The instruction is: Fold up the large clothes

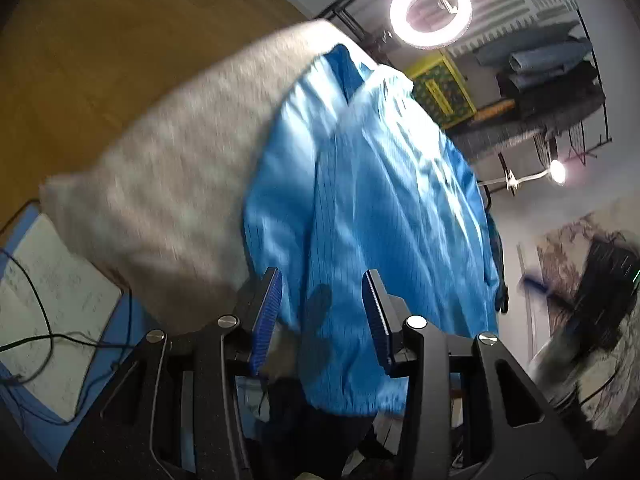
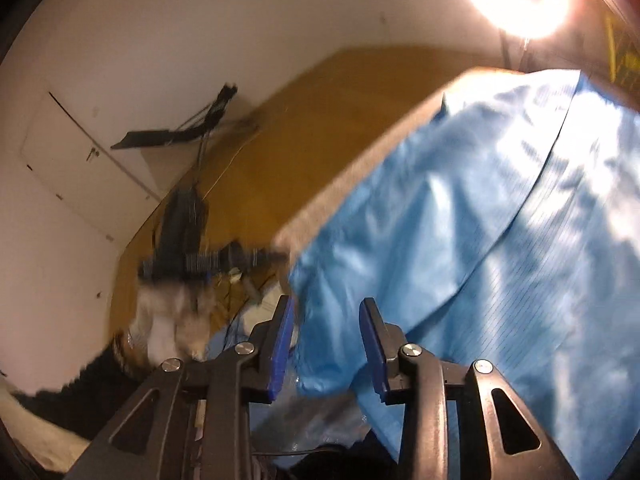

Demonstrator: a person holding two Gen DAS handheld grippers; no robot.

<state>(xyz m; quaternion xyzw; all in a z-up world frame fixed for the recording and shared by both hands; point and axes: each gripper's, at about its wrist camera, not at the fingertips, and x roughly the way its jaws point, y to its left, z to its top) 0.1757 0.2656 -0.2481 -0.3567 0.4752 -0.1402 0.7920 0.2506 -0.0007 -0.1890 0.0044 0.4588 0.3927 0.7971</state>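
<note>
With both the left gripper [image 1: 322, 316] and right gripper [image 2: 326, 340] spread apart, we should pinch the blue garment [image 1: 380, 200] hem at frame bottom evenly

Garment [image 1: 384, 200] lying on the padded desk [image 1: 168, 168], spread over its right part. Ring lamp [image 1: 431, 10] behind the garment. Box [image 1: 442, 88] behind the garment, below the lamp. Open notebook [image 1: 52, 300] left of the garment, below the desk's edge. Floor [image 2: 320, 128] beyond the desk.

One blue garment [image 1: 372, 200], one grey cloth [image 1: 168, 168], one ring light [image 1: 431, 10], one open notebook [image 1: 48, 300].
</note>
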